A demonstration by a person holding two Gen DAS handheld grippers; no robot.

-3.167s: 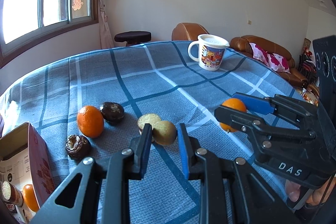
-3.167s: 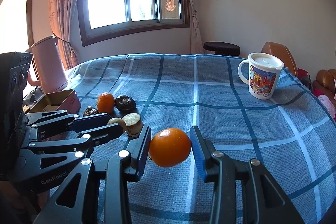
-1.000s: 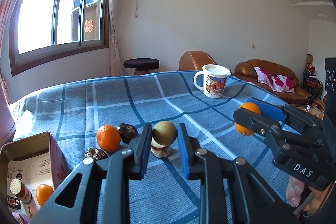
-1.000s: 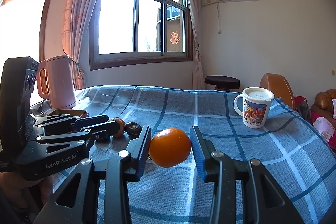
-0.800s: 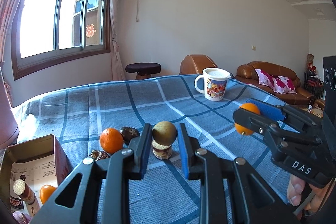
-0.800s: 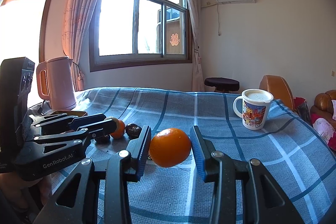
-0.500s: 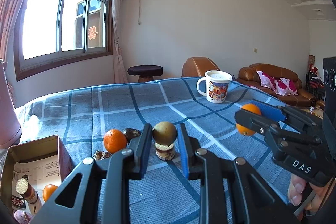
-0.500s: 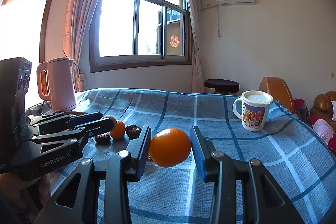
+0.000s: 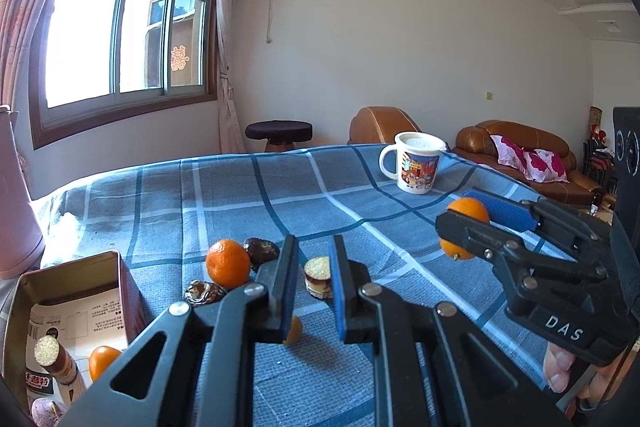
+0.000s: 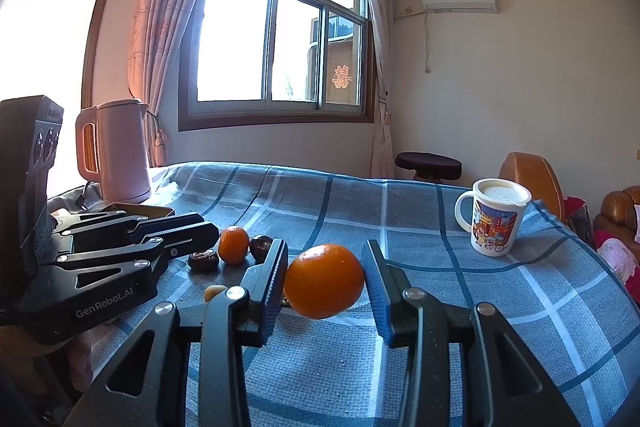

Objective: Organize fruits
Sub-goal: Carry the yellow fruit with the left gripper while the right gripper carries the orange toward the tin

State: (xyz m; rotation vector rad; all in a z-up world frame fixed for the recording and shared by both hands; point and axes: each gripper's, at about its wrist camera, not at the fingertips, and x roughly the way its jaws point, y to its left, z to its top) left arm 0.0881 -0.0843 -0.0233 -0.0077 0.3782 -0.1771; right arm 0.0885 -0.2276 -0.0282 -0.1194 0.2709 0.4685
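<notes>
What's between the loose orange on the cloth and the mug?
Left wrist view: the dark fruit beside the orange, then bare cloth up to the mug.

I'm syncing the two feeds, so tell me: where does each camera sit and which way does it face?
Left wrist: rides the left claw, looking along its fingers, slightly down across the checked table toward the mug and sofa; the right claw, gripping an orange, shows on the picture's right.
Right wrist: rides the right claw, facing the window and kettle; the left claw shows on the picture's left.
Shared: table, mug, the loose tangerine, both claws.
</notes>
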